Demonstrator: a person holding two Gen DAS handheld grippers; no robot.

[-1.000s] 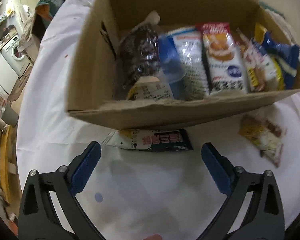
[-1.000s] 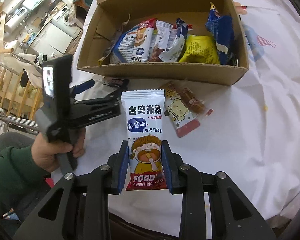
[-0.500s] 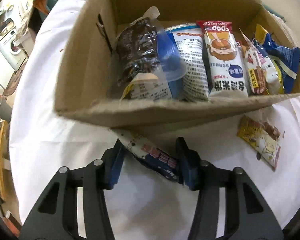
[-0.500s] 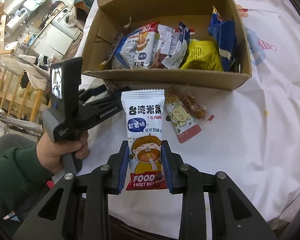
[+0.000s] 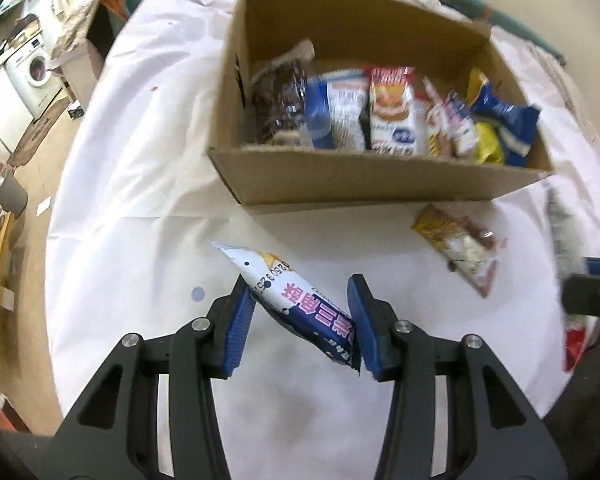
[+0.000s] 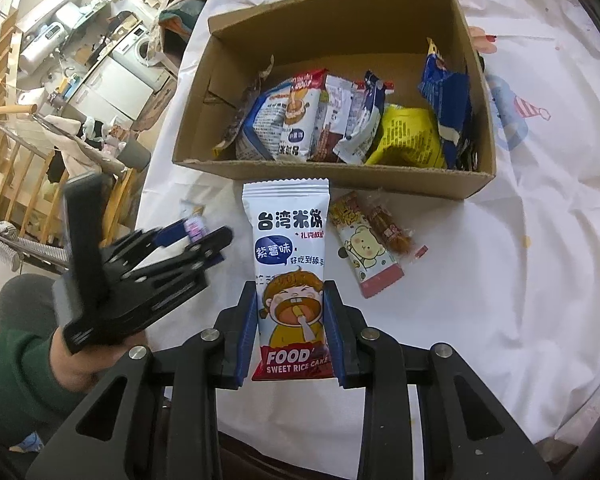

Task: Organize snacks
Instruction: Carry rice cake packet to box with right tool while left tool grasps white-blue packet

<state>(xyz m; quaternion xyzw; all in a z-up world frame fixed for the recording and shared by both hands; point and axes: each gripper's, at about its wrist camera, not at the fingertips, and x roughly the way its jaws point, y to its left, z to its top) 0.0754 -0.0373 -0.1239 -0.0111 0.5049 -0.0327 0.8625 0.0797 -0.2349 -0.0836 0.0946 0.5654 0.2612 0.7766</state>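
Left wrist view, change: a second ago the left gripper (image 5: 300, 322) was spread wide with the blue packet (image 5: 300, 306) lying flat against the box (image 5: 380, 188); now the blue pads are clamped on that packet and it sits back from the box, clear of its wall.
Left wrist view, blue packet: a slim pouch, white at the far end and dark blue at the near end, with pink characters. It is held crosswise between the pads, tilted, its white tip pointing up and left.
Left wrist view, box: open brown cardboard on a white cloth (image 5: 132, 184), holding a row of upright snack packs, dark, blue-white, red-white, yellow and blue.
Left wrist view, bear packet (image 5: 460, 248): lies flat on the cloth just in front of the box's right end.
Right wrist view, change: the left gripper (image 6: 204, 240) has drawn away from the box front and is blurred, a bit of packet showing at its tips.
Right wrist view, right gripper (image 6: 290, 332): closed on the rice cake (image 6: 288, 264), as before.
Right wrist view, rice cake: a tall white pouch with a cartoon child and a red "FOOD sweet rice cake" band, upright, its top edge near the box front.
Right wrist view, bear packet (image 6: 364, 248): on the cloth just right of the rice cake.
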